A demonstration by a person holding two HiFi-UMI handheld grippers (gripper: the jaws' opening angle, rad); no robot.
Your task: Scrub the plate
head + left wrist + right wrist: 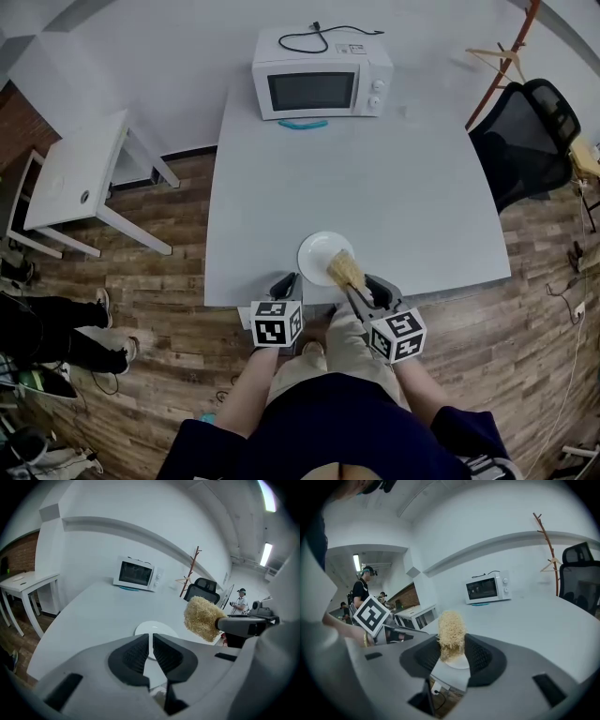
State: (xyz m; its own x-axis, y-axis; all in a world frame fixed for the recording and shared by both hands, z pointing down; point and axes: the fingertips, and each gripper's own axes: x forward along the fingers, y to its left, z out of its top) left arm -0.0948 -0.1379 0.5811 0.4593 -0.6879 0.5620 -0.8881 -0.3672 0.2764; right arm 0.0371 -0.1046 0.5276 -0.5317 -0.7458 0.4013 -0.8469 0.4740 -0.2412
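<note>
One risk: my left tongs (151, 637) are closing on nothing, short of the plate (317, 251), so it may skid under the loofah scrubber (451, 627) clamped in my right tongs (452, 644).

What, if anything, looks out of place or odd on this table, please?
Only the microwave: its cord lies loose on its top. The plate sits flat near the front edge, and nothing looks spilled.

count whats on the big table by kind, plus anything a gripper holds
microwave: 1
plate: 1
teal item by the microwave: 1
loofah scrubber, in the right gripper: 1
total: 4
</note>
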